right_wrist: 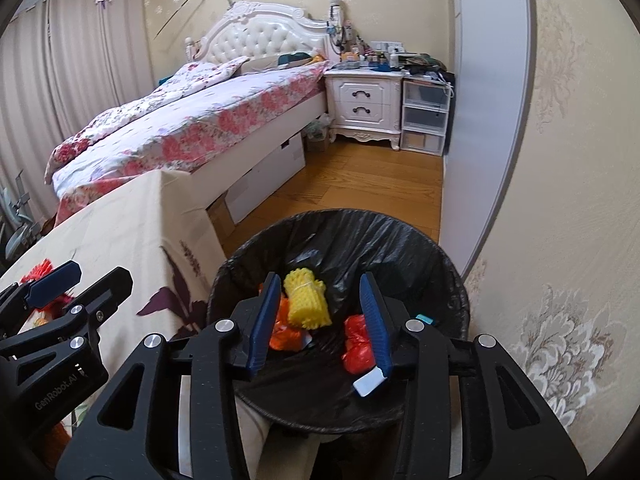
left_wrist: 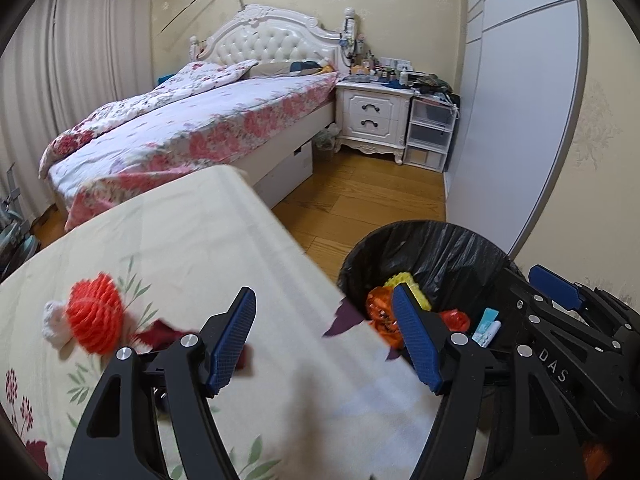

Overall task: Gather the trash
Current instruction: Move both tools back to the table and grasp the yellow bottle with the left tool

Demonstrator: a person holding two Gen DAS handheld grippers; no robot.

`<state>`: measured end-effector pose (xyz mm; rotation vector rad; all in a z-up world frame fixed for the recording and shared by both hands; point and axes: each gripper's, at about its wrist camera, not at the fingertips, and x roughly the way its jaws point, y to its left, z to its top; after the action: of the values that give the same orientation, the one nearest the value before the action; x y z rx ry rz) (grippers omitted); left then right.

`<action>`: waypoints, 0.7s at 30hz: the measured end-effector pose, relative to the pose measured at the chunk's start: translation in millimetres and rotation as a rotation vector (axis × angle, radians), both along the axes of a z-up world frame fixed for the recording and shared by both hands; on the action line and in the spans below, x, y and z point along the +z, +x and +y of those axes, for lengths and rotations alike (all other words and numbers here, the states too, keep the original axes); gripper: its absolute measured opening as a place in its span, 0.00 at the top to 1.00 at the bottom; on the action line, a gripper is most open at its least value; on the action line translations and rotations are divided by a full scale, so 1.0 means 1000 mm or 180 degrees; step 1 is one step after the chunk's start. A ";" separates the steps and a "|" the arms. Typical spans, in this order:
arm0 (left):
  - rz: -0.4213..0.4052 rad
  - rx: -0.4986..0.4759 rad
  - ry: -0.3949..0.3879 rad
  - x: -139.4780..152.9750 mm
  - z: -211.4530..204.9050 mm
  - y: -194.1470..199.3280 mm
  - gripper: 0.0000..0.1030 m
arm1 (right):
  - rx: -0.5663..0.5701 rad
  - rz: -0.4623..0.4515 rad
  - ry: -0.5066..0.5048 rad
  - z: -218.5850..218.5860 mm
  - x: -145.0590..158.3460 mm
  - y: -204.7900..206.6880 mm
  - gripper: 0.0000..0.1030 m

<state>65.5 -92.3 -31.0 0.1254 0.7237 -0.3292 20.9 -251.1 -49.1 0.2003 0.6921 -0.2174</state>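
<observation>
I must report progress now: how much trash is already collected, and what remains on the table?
Done: a yellow foam net, crumpled orange and red wrappers and a small white-and-blue tube lie in the black-lined trash bin. In hand: nothing; the right gripper over the bin and the left gripper are open. Left: a red foam net with a white scrap on the floral tablecloth.

A round trash bin (right_wrist: pixel 452 280) lined with a black bag stands on the floor just beside the table. Inside lie a yellow foam net sleeve (right_wrist: pixel 306 300), orange wrappers (right_wrist: pixel 286 334), a red crumpled wrapper (right_wrist: pixel 356 348) and a small white-and-teal packet (right_wrist: pixel 370 384). On the table lie an orange foam net (left_wrist: pixel 95 316), slightly blurred, touching a white wad (left_wrist: pixel 56 322).
</observation>
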 end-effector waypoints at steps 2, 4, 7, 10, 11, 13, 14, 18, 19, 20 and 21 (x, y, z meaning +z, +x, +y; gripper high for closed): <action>0.0017 0.0077 0.0007 0.000 0.010 -0.005 0.33 | 0.0078 0.0015 0.0013 0.009 0.000 -0.002 0.60; 0.0023 0.0150 0.0014 0.000 0.020 -0.009 0.33 | 0.0157 0.0031 0.0012 0.019 0.000 -0.003 0.60; 0.0060 0.0300 -0.0002 0.000 0.037 -0.015 0.33 | 0.0267 0.0040 0.0008 0.032 0.002 -0.006 0.60; 0.0115 0.0457 -0.0025 -0.002 0.056 -0.021 0.33 | 0.0380 0.0044 -0.0007 0.046 0.004 -0.008 0.60; 0.0131 0.0513 -0.0034 -0.003 0.062 -0.023 0.33 | 0.0416 0.0047 -0.0018 0.050 0.004 -0.009 0.59; 0.0163 0.0599 -0.0050 -0.005 0.073 -0.026 0.33 | 0.0473 0.0064 -0.0022 0.057 0.004 -0.009 0.59; 0.0182 0.0647 -0.0050 -0.006 0.079 -0.027 0.33 | 0.0501 0.0076 -0.0023 0.060 0.004 -0.009 0.58; 0.0248 0.0741 -0.0068 -0.011 0.091 -0.024 0.33 | 0.0570 0.0107 -0.0035 0.071 0.001 -0.008 0.53; 0.0271 0.0757 -0.0077 -0.012 0.092 -0.020 0.33 | 0.0584 0.0115 -0.0034 0.072 0.001 -0.008 0.53; 0.0285 0.0765 -0.0084 -0.013 0.093 -0.019 0.33 | 0.0593 0.0117 -0.0035 0.074 0.001 -0.008 0.53; 0.0293 0.0774 -0.0085 -0.013 0.093 -0.016 0.33 | 0.0606 0.0121 -0.0037 0.076 0.001 -0.007 0.53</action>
<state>49.2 1.0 -44.3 -0.0036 0.8162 -0.1127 13.6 -175.1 -48.3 0.1185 0.7427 -0.0431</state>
